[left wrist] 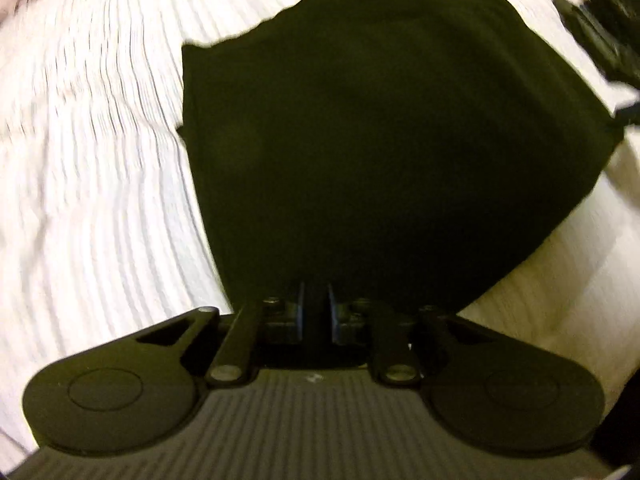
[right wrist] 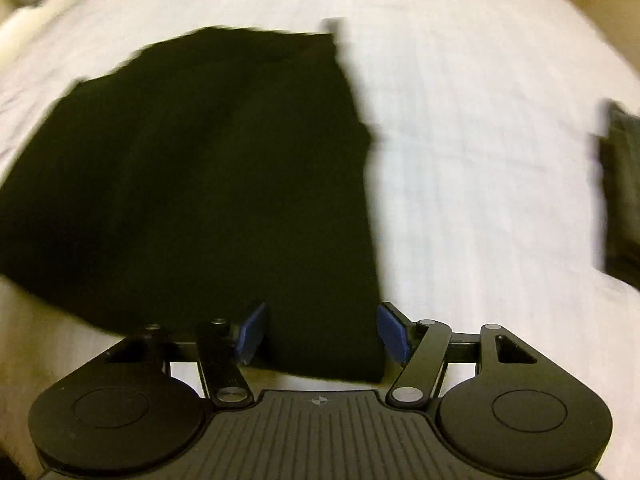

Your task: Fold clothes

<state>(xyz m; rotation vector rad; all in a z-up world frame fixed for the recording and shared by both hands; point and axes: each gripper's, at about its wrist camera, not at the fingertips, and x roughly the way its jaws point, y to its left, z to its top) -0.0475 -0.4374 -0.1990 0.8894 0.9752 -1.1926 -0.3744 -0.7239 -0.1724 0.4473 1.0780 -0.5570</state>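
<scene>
White ribbed bedding (left wrist: pixel 100 160) is covered by a black garment (left wrist: pixel 380 140). Its near edge is pinched between the closed left gripper (left wrist: pixel 316 312) fingers. The right gripper (right wrist: pixel 322 332) is spread wide, garment edge lying between its blue pads (right wrist: pixel 252 330).

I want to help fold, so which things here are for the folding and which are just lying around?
For the folding:
- black garment, spread on the bed
- left gripper, pinching its near edge
- right gripper, open around its near corner

Just lying around:
- white ribbed bedspread underneath
- dark folded item off to the side, too blurred to identify
</scene>
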